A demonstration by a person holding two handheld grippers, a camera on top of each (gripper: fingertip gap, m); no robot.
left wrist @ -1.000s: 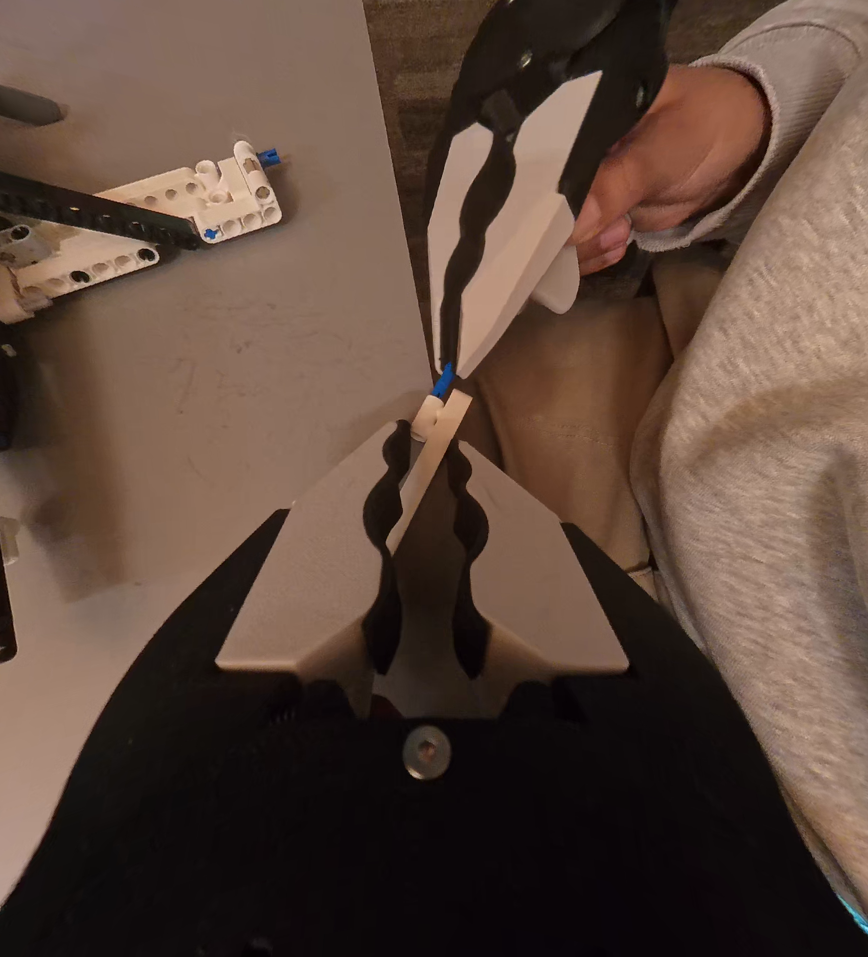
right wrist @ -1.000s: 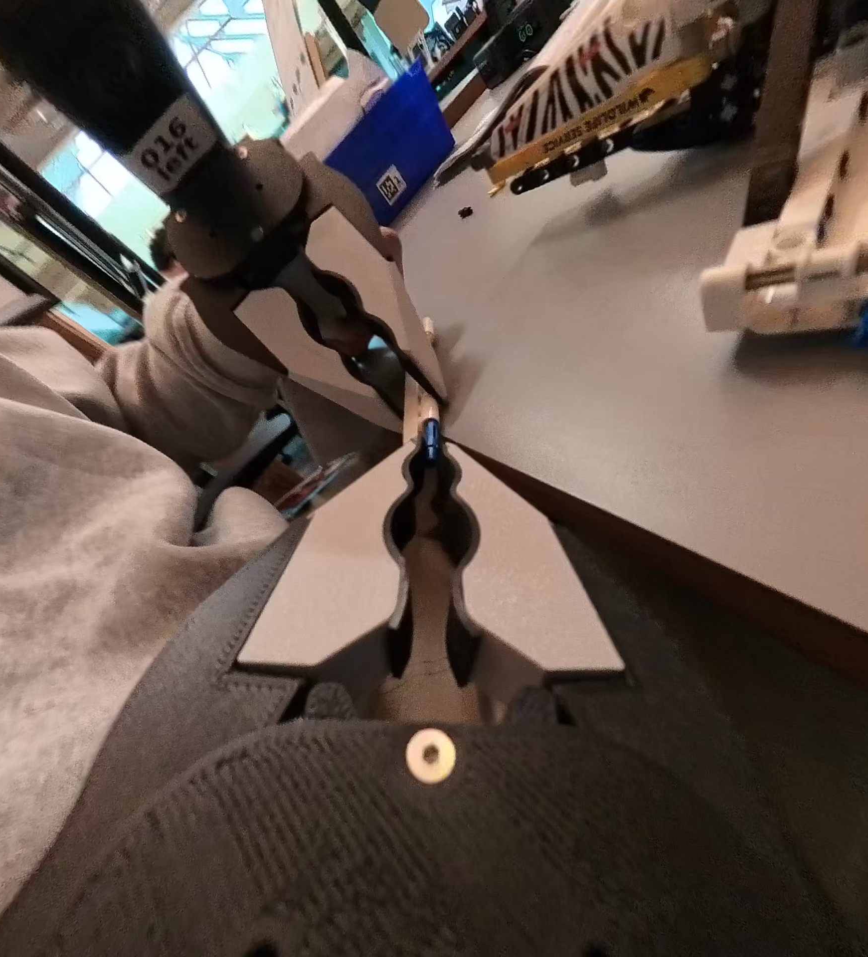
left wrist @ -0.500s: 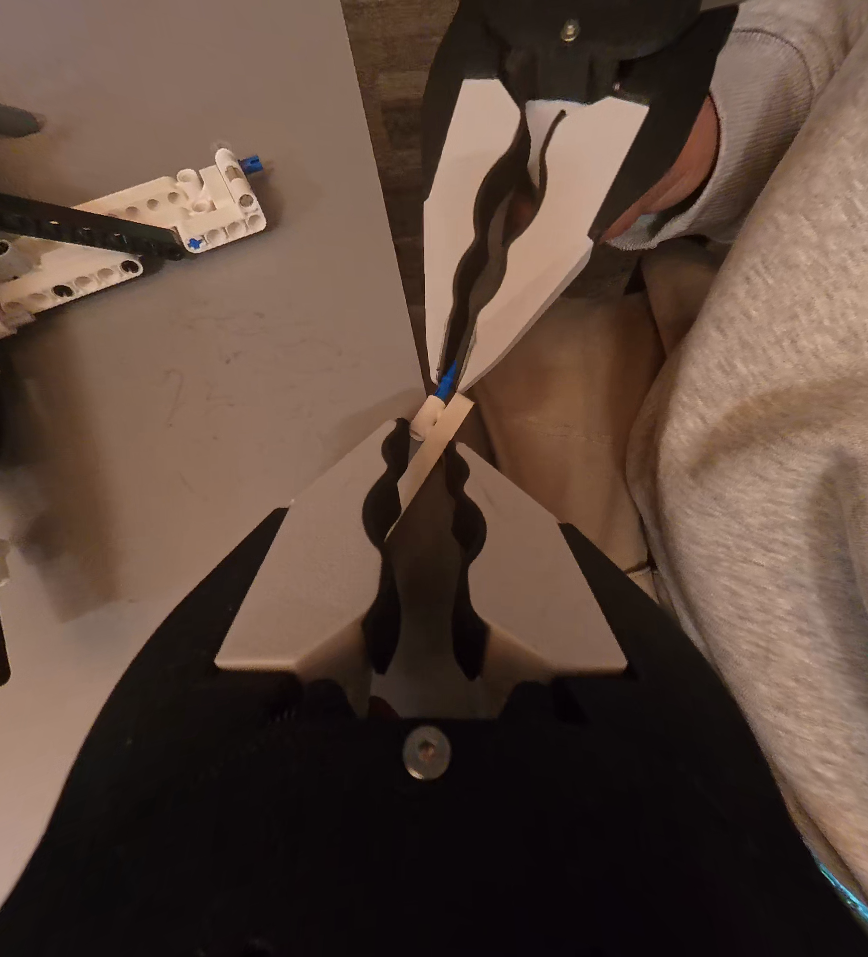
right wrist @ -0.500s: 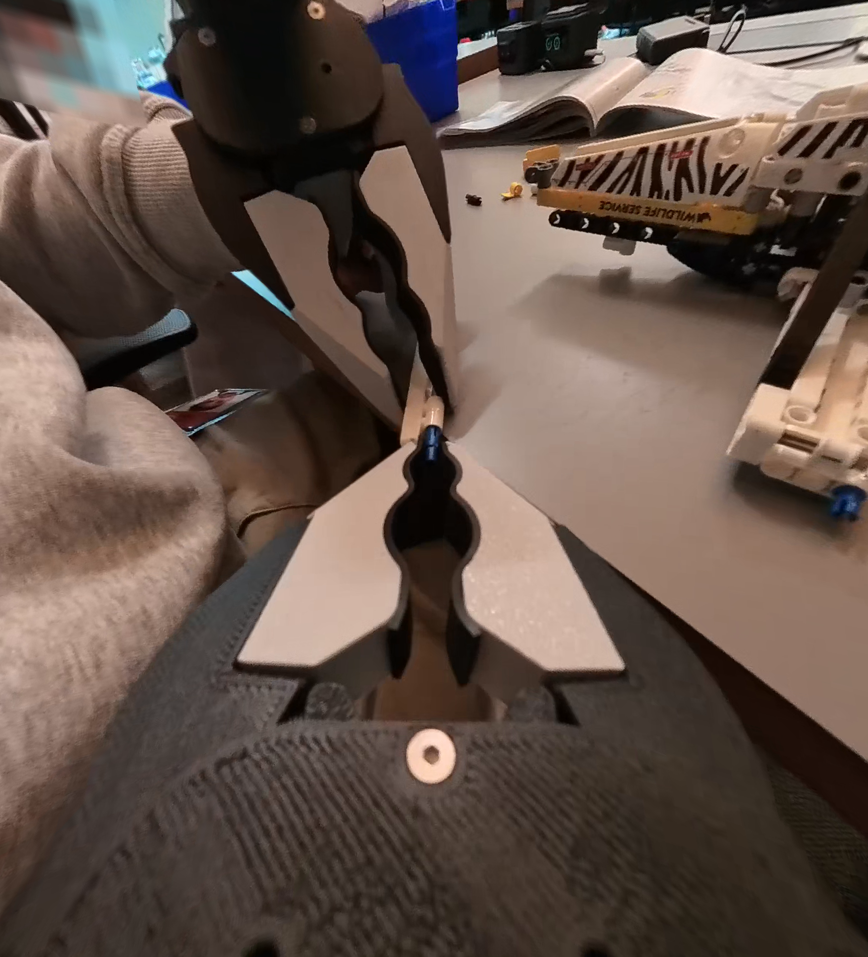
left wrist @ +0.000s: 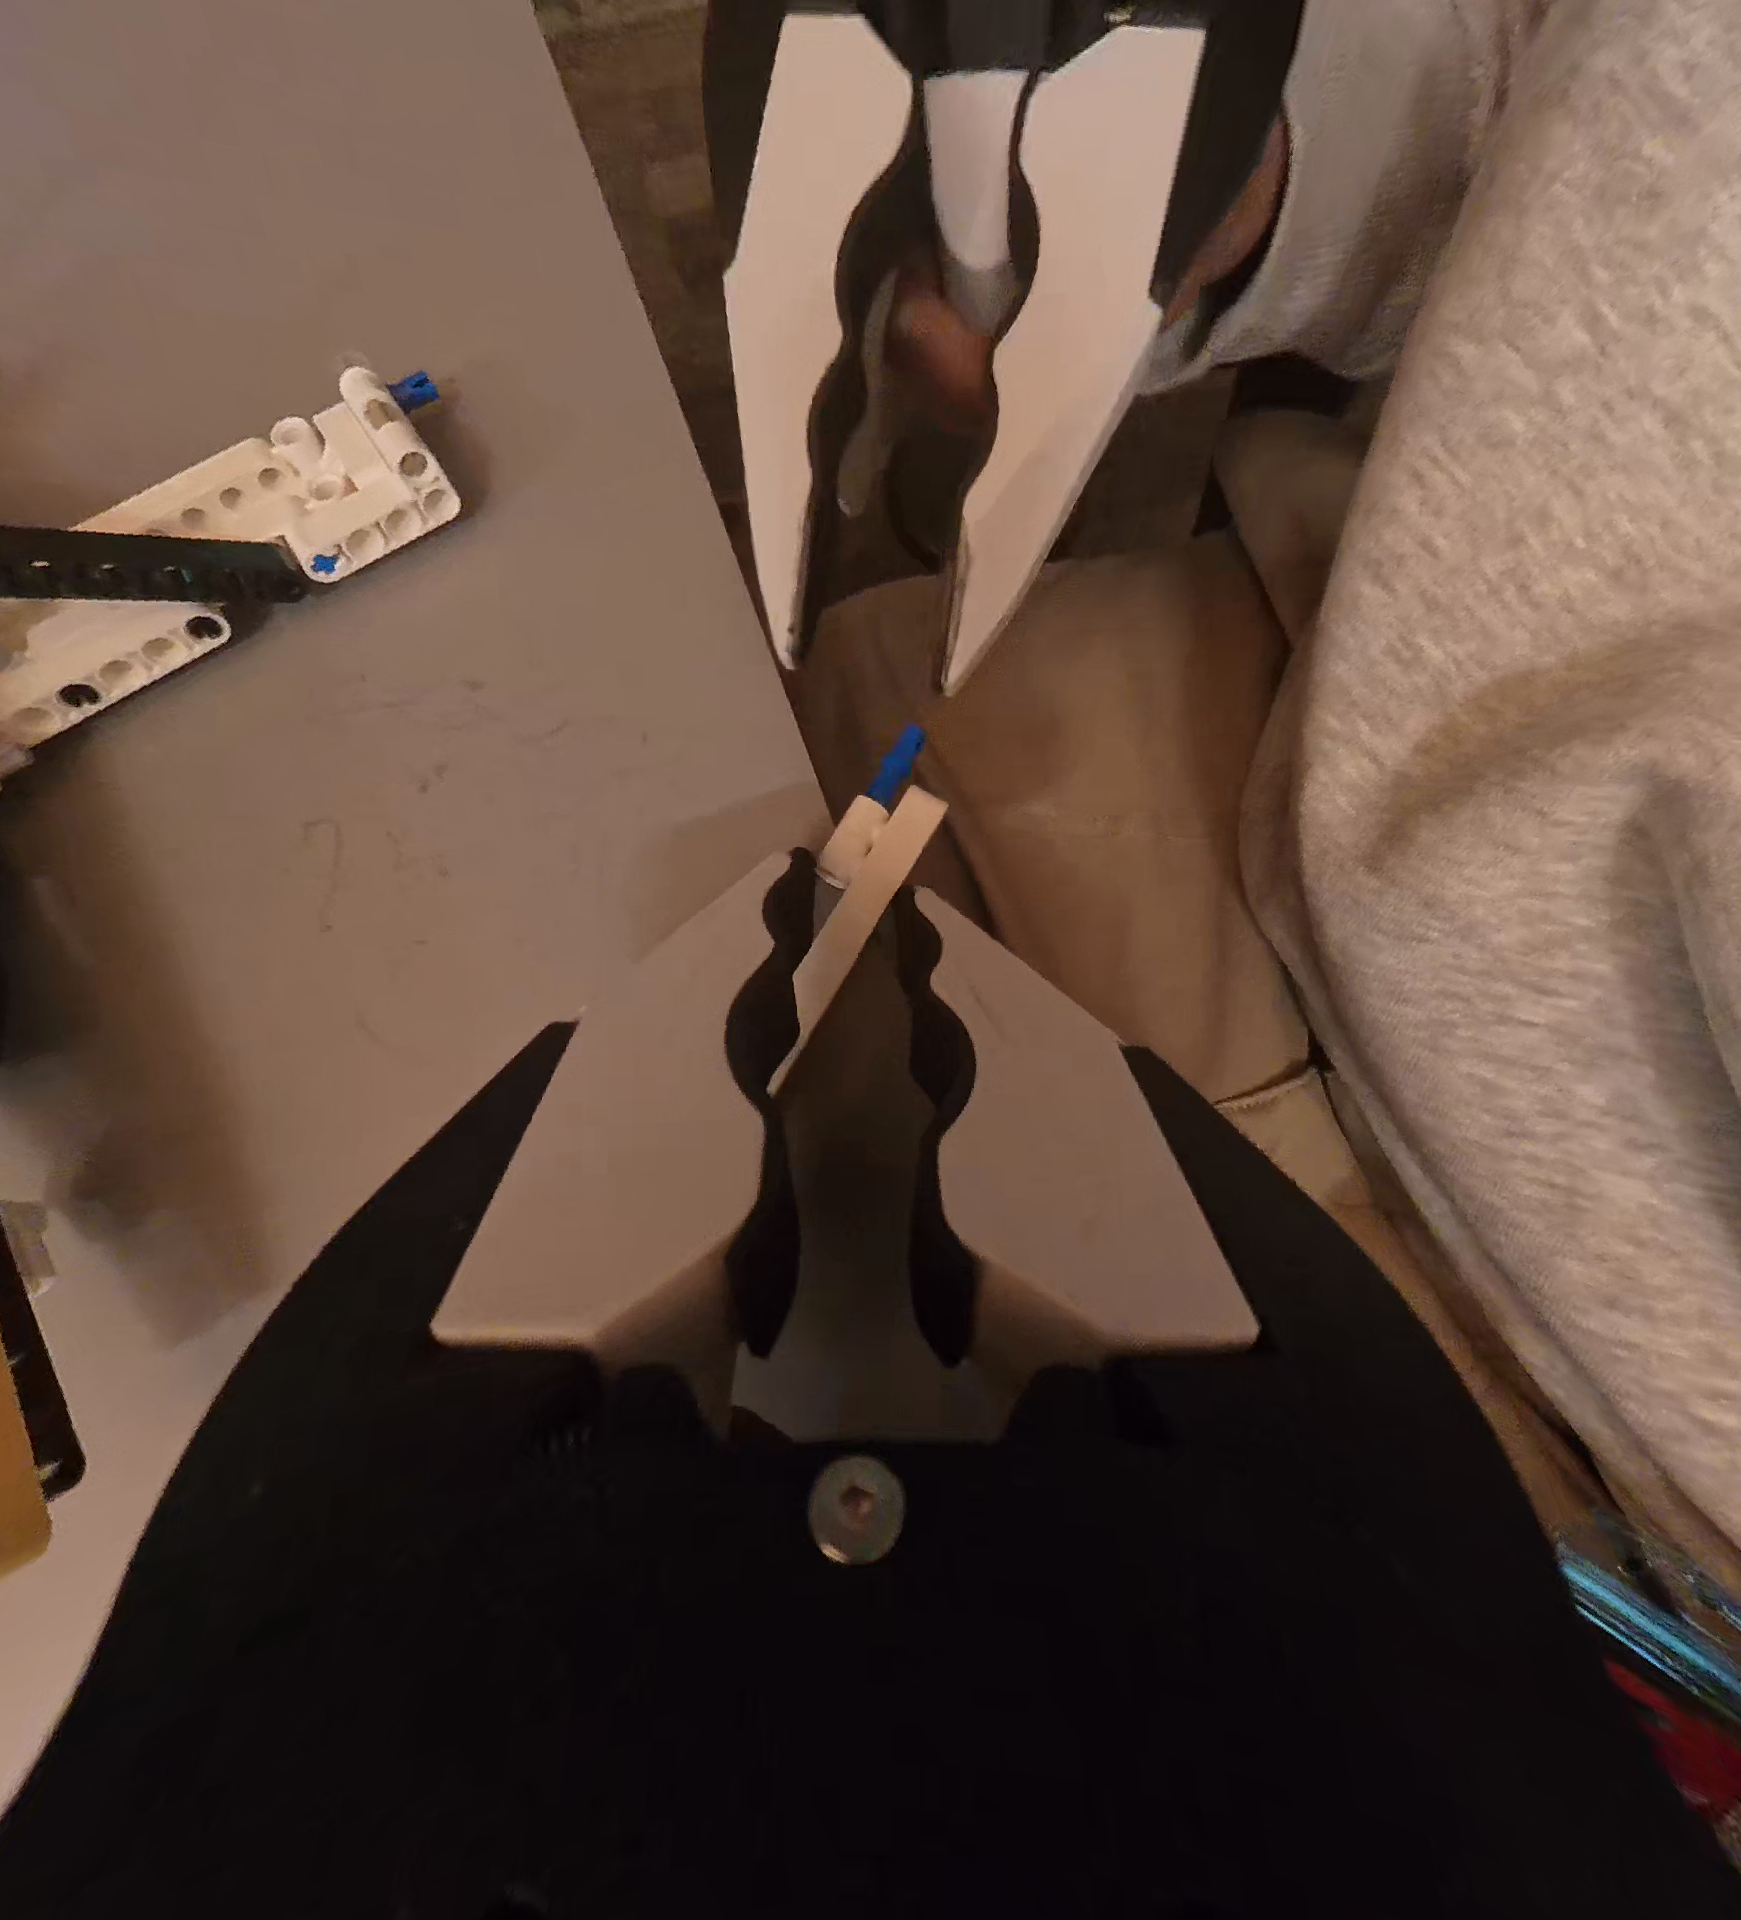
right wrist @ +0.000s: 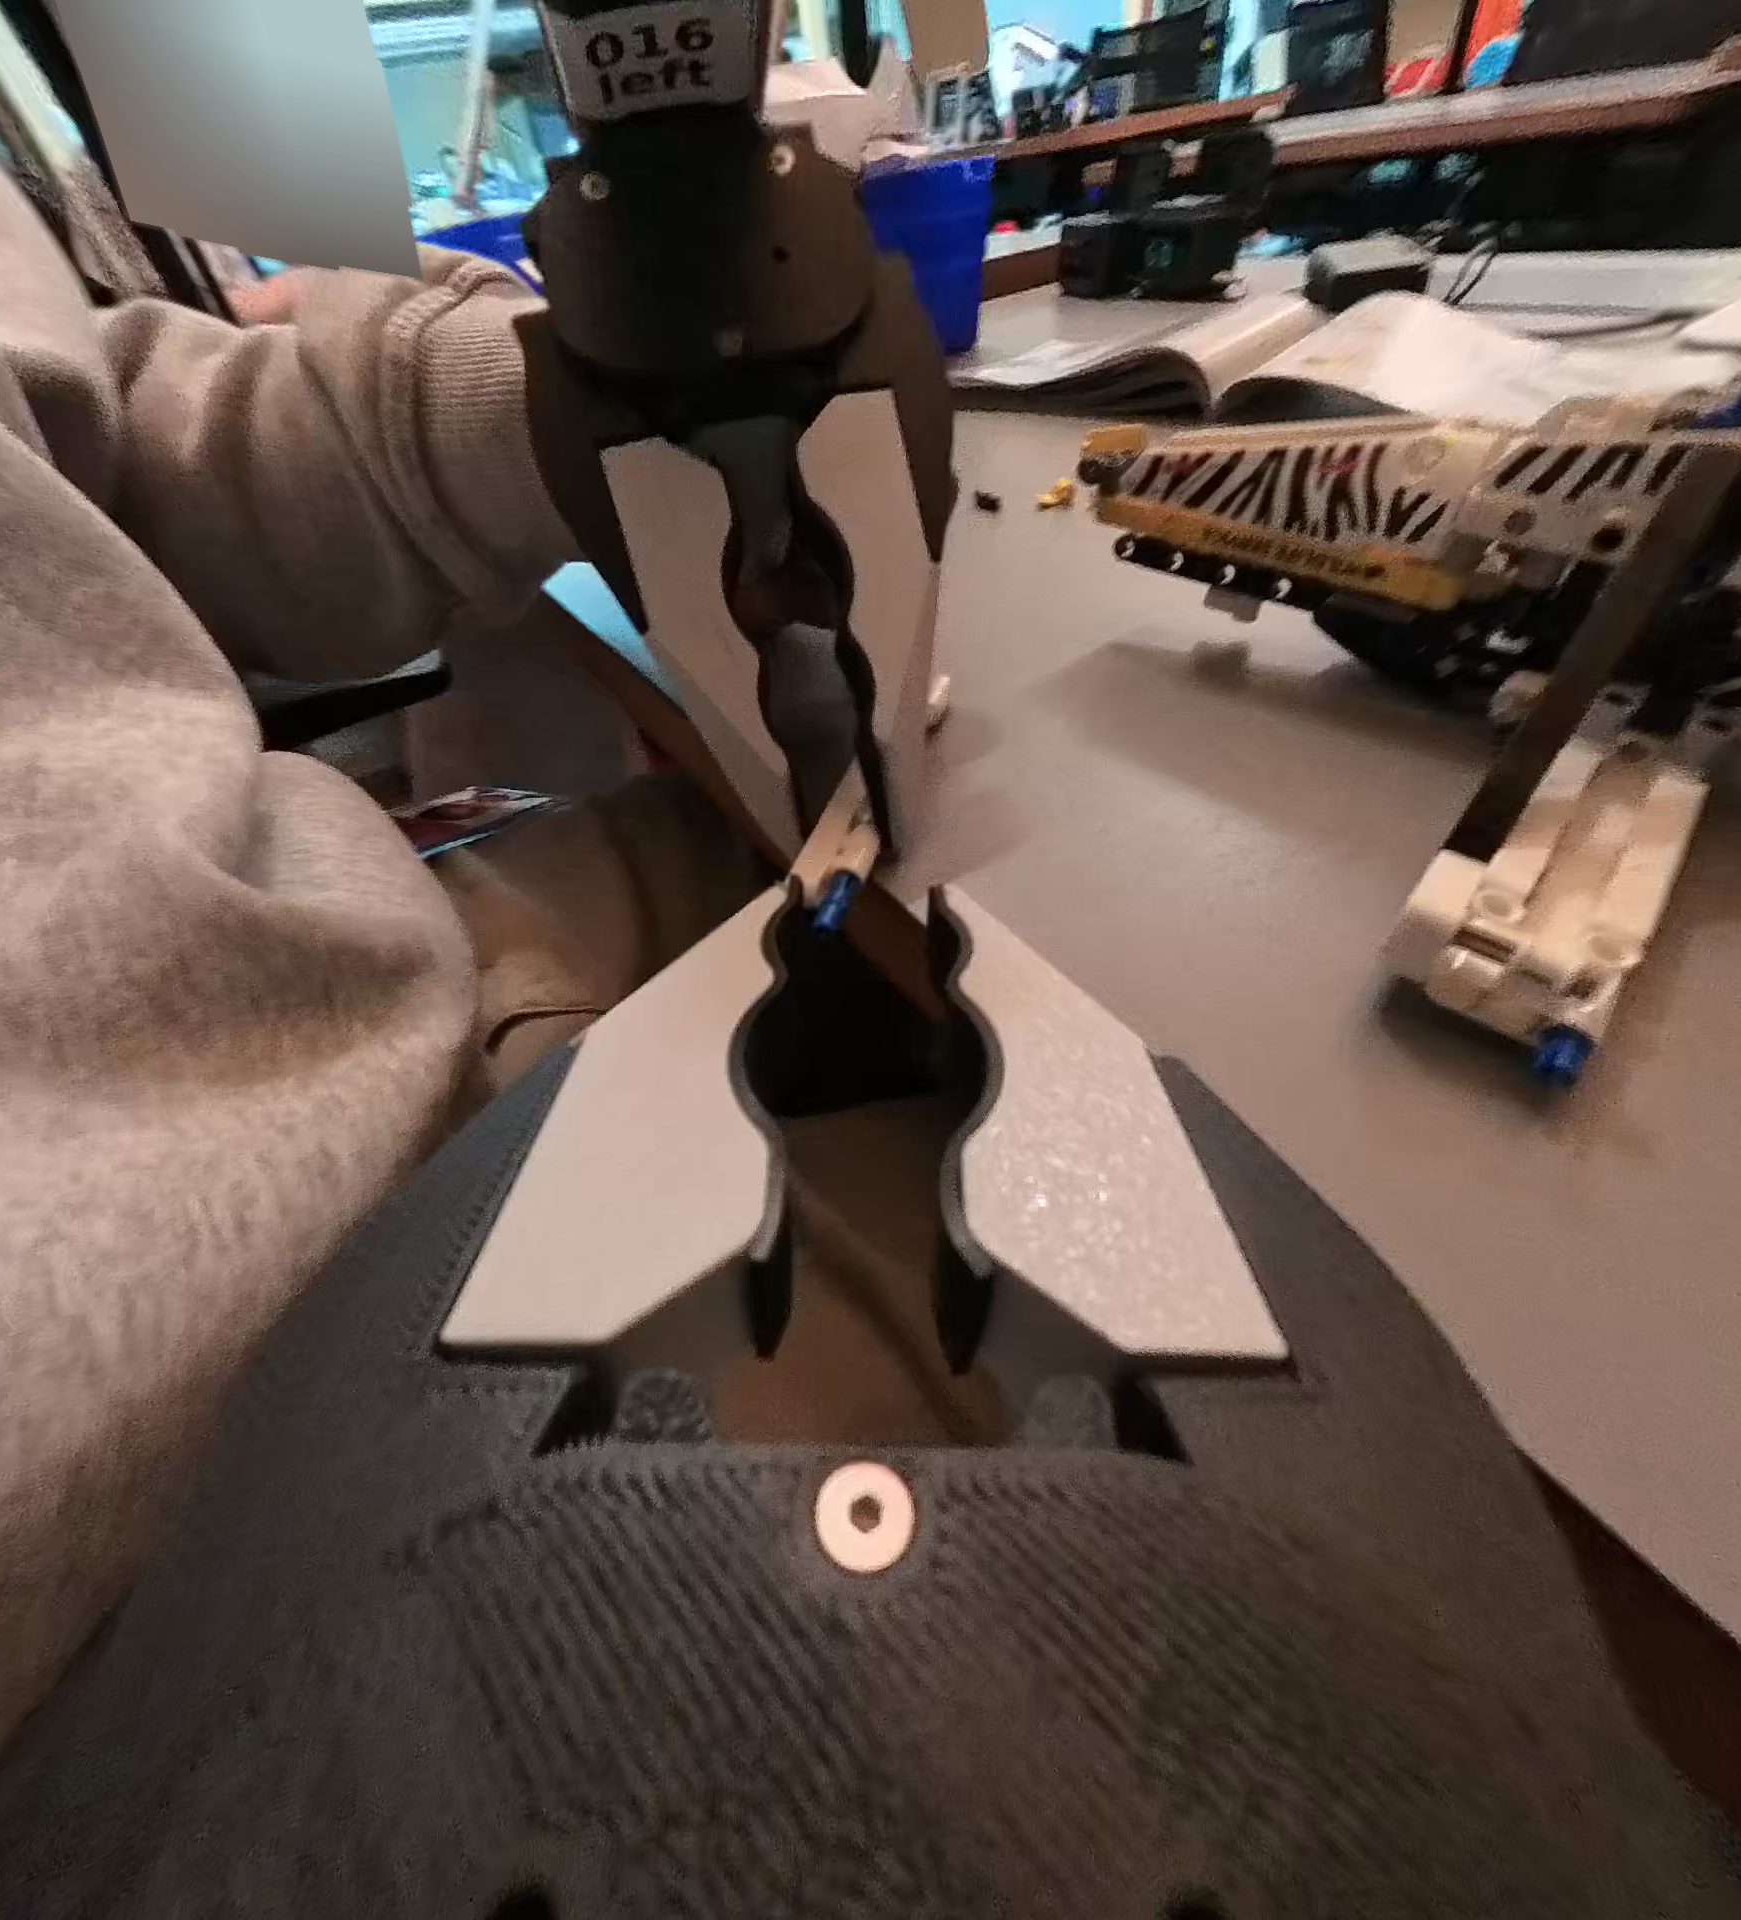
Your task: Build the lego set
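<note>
My left gripper (left wrist: 853, 878) is shut on a flat white lego piece (left wrist: 866, 914), held off the table's near edge. A blue pin (left wrist: 895, 767) sticks out of the piece's tip. My right gripper (left wrist: 868, 670) faces it from above, open, its tips a short way from the pin and not touching it. In the right wrist view my right gripper (right wrist: 864, 899) is open, with the blue pin (right wrist: 833, 900) near its left tip. Beyond it my left gripper (right wrist: 845, 831) points down, holding the white piece (right wrist: 840, 826).
A white lego subassembly (left wrist: 326, 499) with a black beam lies on the grey table (left wrist: 326, 883); it also shows in the right wrist view (right wrist: 1531, 914). A zebra-striped yellow lego vehicle (right wrist: 1292, 509) and an open booklet (right wrist: 1261, 353) lie farther back. A person's grey sweatshirt (left wrist: 1520, 831) is close by. The grippers are tip to tip, or close to it. The white lego subassembly (left wrist: 326, 499) is about 9 centimeters from my right fingertips. Look for it in the right wrist view (right wrist: 1465, 889) too.
My right gripper has opened, let go of the blue pin and drawn back a little. The pin stays in the white piece held by my left gripper.
</note>
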